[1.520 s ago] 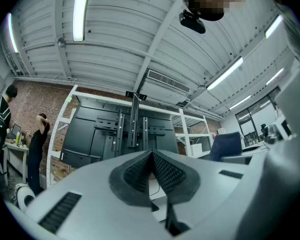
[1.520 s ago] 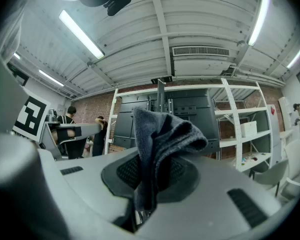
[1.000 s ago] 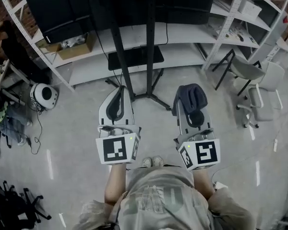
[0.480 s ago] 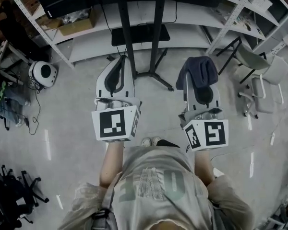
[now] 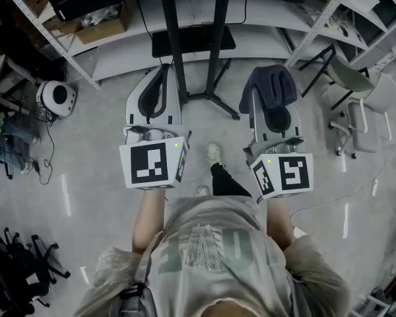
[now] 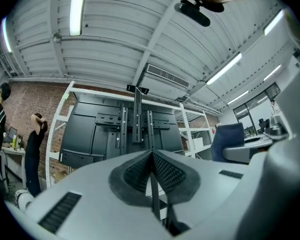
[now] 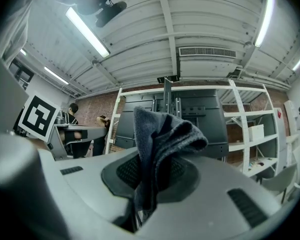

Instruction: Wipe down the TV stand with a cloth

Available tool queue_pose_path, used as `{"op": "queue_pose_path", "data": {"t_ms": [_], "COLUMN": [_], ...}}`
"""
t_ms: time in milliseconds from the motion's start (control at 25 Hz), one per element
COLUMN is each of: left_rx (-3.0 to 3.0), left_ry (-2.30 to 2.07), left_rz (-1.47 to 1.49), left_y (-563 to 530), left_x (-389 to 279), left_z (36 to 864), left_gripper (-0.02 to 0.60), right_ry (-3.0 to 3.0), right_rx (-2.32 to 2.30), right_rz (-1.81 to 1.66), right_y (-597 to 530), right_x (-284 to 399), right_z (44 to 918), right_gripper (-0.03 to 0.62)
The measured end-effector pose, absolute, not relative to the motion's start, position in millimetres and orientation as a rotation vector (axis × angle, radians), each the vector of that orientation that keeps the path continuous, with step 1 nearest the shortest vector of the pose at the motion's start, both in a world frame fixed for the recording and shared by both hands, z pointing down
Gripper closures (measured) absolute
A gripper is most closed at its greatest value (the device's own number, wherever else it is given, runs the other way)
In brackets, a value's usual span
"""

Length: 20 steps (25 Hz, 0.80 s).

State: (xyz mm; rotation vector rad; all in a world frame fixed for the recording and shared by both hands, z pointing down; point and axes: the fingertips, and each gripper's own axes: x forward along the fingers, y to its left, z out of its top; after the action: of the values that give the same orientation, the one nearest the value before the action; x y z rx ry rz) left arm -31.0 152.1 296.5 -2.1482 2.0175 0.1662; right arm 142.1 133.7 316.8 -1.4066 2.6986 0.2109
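The TV stand (image 5: pixel 214 58) is a black frame of two upright poles with a small black shelf and splayed floor legs, just ahead of me. In the left gripper view the TV stand (image 6: pixel 136 126) carries a black screen seen from the back. My left gripper (image 5: pixel 161 70) is shut and empty, its tip near the left pole. A dark grey cloth (image 5: pixel 272 88) hangs bunched from my right gripper (image 5: pixel 269 104), which is shut on it, to the right of the stand's legs. In the right gripper view the cloth (image 7: pixel 161 139) stands up between the jaws in front of the stand.
White metal shelving (image 5: pixel 330 8) runs behind and to both sides of the stand. A cardboard box (image 5: pixel 102 26) sits at back left, a white round device (image 5: pixel 56 98) on the floor at left, a grey chair (image 5: pixel 356 98) at right. Two people (image 6: pixel 36 149) stand far left.
I have stepped closer to the stand, one foot now forward between the grippers. Both grippers have come nearer to the stand's poles and legs; the cloth stays in the right one.
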Motion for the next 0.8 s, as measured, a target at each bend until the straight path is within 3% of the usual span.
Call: {"op": "queue_pose_path", "data": {"t_ms": [800], "left_rx": [-2.142], "left_ry": [2.090], "left_rz": [0.178], "left_y": [-82], "left_x": [-43], "left_z": [296], "left_gripper": [0.566], "right_ry": [2.784], "right_rx": [-1.234], "right_rz": [0.281], "right_y": [-119], "right_x": [96], "right_z": [297], "right_gripper": [0.537]}}
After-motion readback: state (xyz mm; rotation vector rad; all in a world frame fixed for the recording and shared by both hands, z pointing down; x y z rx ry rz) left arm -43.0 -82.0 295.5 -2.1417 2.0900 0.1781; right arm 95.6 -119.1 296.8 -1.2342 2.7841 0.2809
